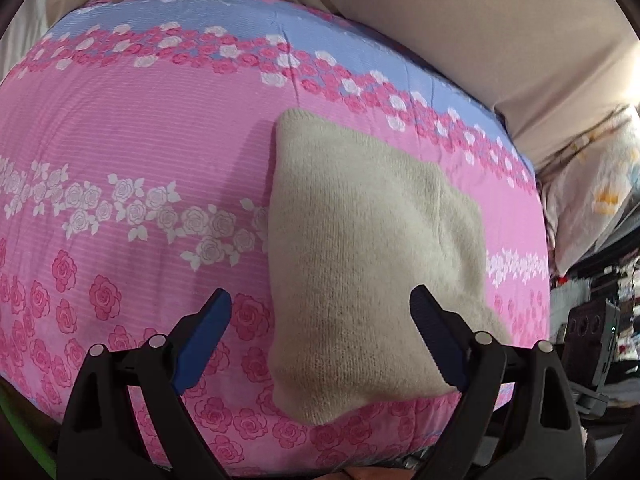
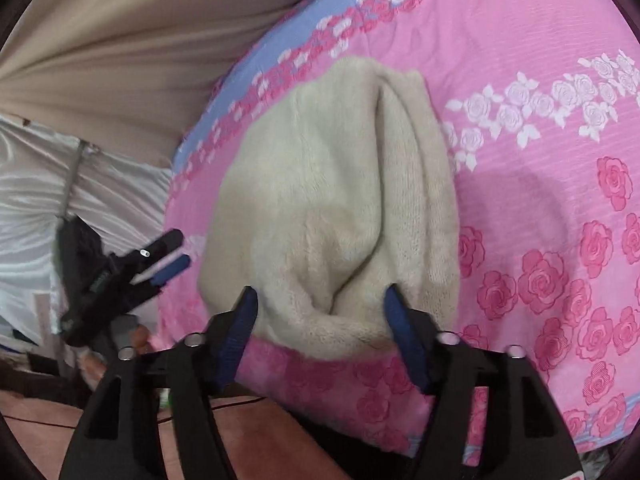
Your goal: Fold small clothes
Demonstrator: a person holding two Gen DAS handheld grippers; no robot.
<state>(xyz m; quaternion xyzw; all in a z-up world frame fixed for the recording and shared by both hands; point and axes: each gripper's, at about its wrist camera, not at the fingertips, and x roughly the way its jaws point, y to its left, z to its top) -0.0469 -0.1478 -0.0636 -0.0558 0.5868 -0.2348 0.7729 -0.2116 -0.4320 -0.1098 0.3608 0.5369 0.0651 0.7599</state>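
A beige knitted garment (image 1: 360,248) lies folded on the pink rose-print bedcover (image 1: 120,128). My left gripper (image 1: 320,304) is open above its near left edge, one finger over the cover, one over the knit. In the right wrist view the same garment (image 2: 328,184) lies bunched with a long crease. My right gripper (image 2: 320,300) is open, its blue-padded fingers either side of the garment's near edge. The left gripper (image 2: 168,256) also shows at the left of that view, beside the bed.
A beige curtain (image 1: 480,40) hangs behind the bed. A floral pillow (image 1: 592,184) and cluttered shelves (image 1: 600,320) are to the right. White fabric (image 2: 100,184) and brown floor (image 2: 256,440) lie beside the bed's near edge.
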